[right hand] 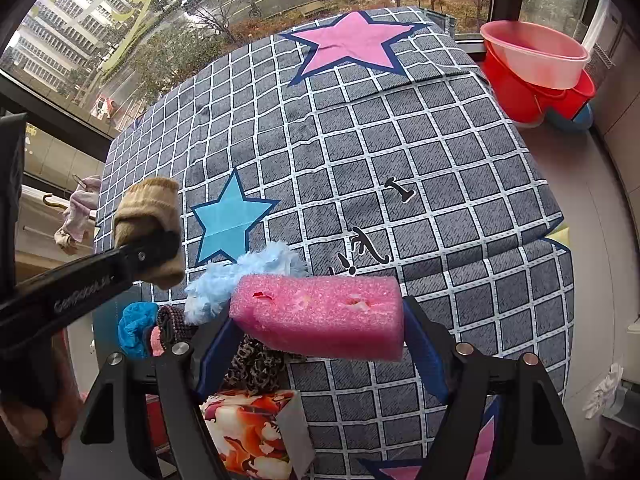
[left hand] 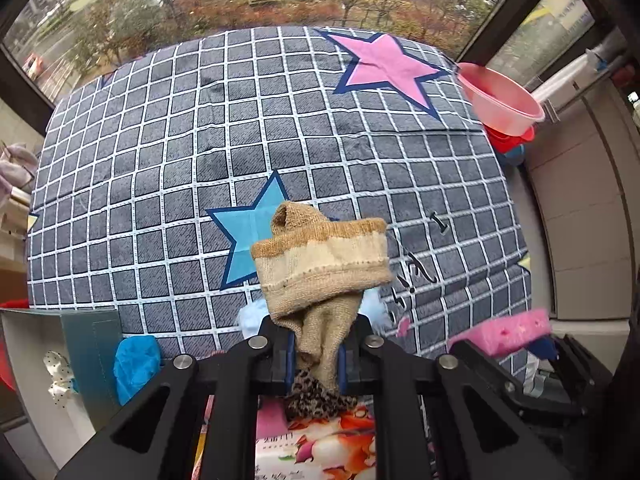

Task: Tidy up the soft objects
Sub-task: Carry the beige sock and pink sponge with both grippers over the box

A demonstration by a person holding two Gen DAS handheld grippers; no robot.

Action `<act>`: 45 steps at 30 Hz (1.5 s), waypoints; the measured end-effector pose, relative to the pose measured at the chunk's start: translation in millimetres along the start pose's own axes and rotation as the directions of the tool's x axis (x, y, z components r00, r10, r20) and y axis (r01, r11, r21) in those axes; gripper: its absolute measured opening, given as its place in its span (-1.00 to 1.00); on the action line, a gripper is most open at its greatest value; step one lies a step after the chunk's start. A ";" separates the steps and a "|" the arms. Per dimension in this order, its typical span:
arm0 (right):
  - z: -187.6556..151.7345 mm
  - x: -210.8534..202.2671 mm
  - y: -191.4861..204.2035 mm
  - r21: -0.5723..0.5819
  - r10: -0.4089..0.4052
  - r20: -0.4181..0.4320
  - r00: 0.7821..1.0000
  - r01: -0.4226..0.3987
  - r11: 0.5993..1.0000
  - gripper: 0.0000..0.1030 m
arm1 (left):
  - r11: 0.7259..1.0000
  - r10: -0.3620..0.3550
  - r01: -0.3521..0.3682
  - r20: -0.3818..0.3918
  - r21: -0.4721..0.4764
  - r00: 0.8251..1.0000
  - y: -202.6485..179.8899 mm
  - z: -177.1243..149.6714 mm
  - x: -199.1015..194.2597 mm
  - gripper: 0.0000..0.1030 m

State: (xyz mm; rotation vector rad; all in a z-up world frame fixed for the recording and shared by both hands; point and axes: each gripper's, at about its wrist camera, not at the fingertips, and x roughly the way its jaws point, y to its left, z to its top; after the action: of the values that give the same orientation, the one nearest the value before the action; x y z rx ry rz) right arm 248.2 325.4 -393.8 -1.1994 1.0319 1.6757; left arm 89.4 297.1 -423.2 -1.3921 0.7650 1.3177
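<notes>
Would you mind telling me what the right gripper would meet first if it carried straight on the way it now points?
Probably the checked blanket; the right gripper, holding the pink sponge, points down at it, though depth is unclear.

My left gripper (left hand: pixel 318 354) is black with blue pads, pinching a tan sock (left hand: pixel 320 264) with a cream band. My right gripper (right hand: pixel 320 344) — black too, with blue fingers — grips a pink sponge (right hand: pixel 320 316). The bedspread (left hand: pixel 160 152) is grey with white checks — a pink star (left hand: pixel 386 66) at one o'clock, a light-blue star (left hand: pixel 248 236) at centre.
</notes>
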 end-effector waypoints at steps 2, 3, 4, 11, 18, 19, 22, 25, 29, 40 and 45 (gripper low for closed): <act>-5.1 -4.0 2.1 0.003 -0.008 0.004 1.000 0.008 1.000 0.51 | 1.000 -0.001 0.001 0.006 0.026 1.000 -2.1 -11.6 -9.0 -0.68; -9.1 -6.8 3.7 0.005 -0.013 0.005 1.000 0.013 1.000 0.51 | 0.999 -0.004 0.004 0.005 0.036 1.000 -3.3 -16.9 -12.1 -0.68; -11.9 -8.6 4.8 0.008 -0.017 0.006 1.000 0.017 1.000 0.51 | 0.999 -0.011 0.010 0.002 0.045 1.000 -3.7 -24.5 -16.1 -0.68; -37.3 -24.2 14.6 0.028 -0.041 0.016 0.999 0.041 0.999 0.51 | 0.992 -0.043 0.046 -0.020 0.120 0.999 -9.2 -65.5 -41.6 -0.68; -71.8 -36.7 14.1 0.051 -0.081 -0.001 0.997 0.081 0.995 0.51 | 0.968 -0.080 0.090 -0.052 0.233 0.995 -17.3 -115.6 -64.3 -0.68; -78.8 -37.8 14.2 0.051 -0.087 -0.008 0.996 0.087 0.995 0.51 | 0.962 -0.088 0.101 -0.063 0.254 0.994 -18.3 -125.0 -67.1 -0.68; -100.9 -40.8 15.2 0.045 -0.105 -0.031 0.994 0.106 0.993 0.51 | 0.945 -0.107 0.127 -0.083 0.300 0.991 -19.7 -147.9 -75.6 -0.68; -121.6 -44.3 17.8 0.045 -0.117 -0.048 0.992 0.119 0.992 0.51 | 0.925 -0.125 0.152 -0.099 0.348 0.987 -17.7 -173.1 -85.7 -0.68; -149.5 -45.4 26.1 0.041 -0.122 -0.077 0.990 0.125 0.991 0.51 | 0.908 -0.144 0.179 -0.121 0.378 0.982 -9.0 -198.4 -96.3 -0.68; -197.2 -36.5 86.0 -0.096 -0.104 -0.151 0.983 0.090 0.991 0.51 | 0.913 -0.149 0.175 -0.099 0.368 0.984 41.1 -256.7 -126.8 -0.67; -206.9 -31.0 119.4 -0.181 -0.086 -0.173 0.981 0.054 0.982 0.51 | 0.953 -0.137 0.150 -0.068 0.264 0.988 81.3 -275.9 -135.2 -0.67</act>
State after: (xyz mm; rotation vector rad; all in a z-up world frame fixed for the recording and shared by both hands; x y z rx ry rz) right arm 206.0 88.3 -389.3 -1.5087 0.9522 1.6528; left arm 72.0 -11.3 -348.3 -1.2406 0.8259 1.0283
